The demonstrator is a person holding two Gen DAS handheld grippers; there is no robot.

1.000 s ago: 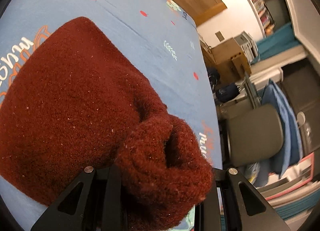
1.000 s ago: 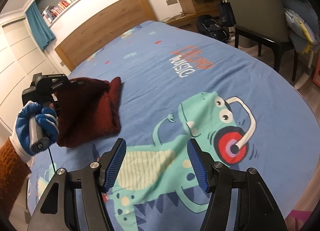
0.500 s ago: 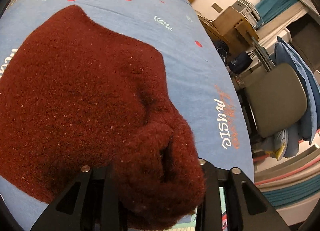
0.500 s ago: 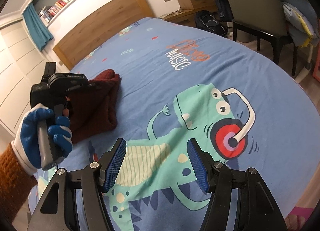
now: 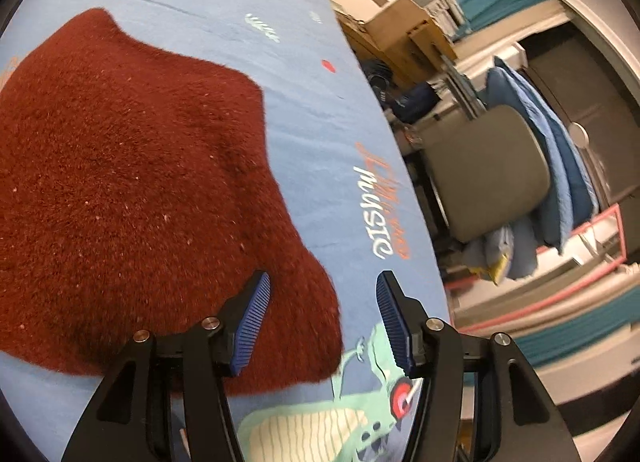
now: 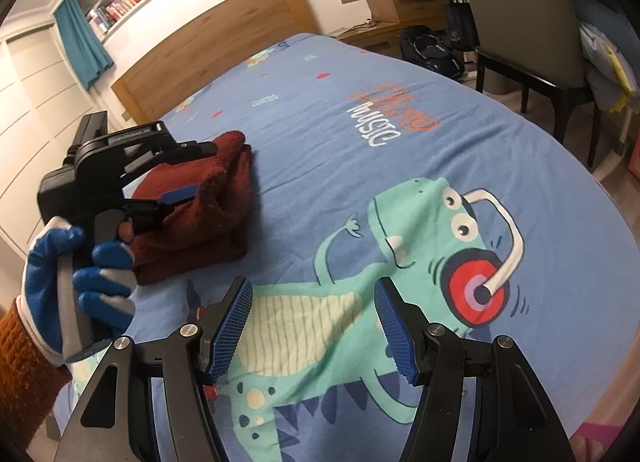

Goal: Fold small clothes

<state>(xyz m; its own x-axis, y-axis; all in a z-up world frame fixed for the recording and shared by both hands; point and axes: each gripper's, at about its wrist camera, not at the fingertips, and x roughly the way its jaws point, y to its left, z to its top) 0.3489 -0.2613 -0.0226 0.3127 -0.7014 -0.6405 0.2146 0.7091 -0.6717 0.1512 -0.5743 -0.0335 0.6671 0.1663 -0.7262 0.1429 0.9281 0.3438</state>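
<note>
- L hand-held gripper (image 5: 320, 322): jaws have just been opening, now apart. Corner of the red knit garment (image 5: 132, 166) sits under/between the pads but isn't pinched; reads as a release after laying a fold down.
- Garment lies folded on the bed (image 6: 460, 110), on the side toward the wardrobe, short of the headboard (image 6: 216, 46). In the R view it's a stacked bundle, fold edge facing the bed's middle.
- Gloved hand (image 6: 76, 282) holds the L tool low and tilted down at the cloth, prob. so the fold drops flat w/o dragging.
- R hand-held gripper (image 6: 314, 326): jaws apart, nothing in them, parked over the dino print (image 6: 400, 262) near the foot edge, well apart from the garment. Looks like it's staying out of the way.
- Can't tell if another fold is needed.
</note>
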